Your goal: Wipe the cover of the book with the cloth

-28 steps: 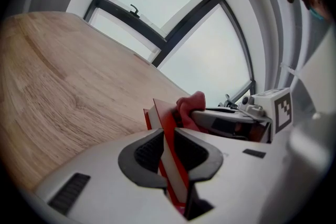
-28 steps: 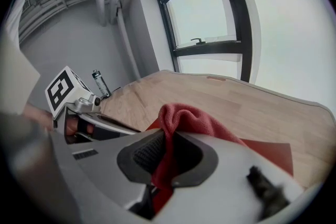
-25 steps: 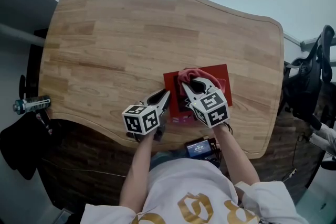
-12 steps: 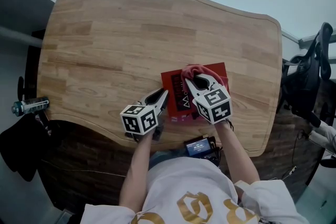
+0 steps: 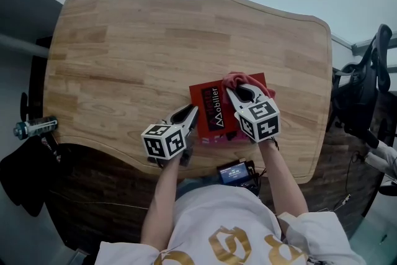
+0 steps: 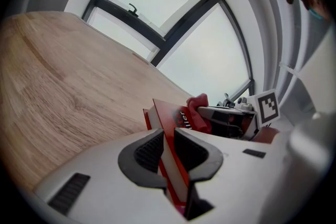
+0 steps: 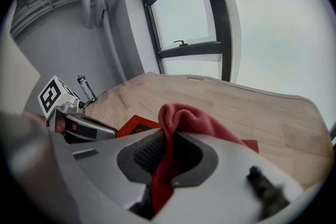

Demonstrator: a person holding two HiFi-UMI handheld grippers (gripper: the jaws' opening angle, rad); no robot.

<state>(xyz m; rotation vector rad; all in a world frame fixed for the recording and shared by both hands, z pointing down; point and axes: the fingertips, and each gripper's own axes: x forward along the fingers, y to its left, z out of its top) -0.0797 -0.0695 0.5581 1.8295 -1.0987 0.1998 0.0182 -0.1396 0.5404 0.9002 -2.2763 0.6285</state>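
Now cloth sits pinched between right fingers, book between left fingers.

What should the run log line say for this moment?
left gripper: shut on book, near-left edge | right gripper: shut on cloth | cloth: on book cover, far right corner
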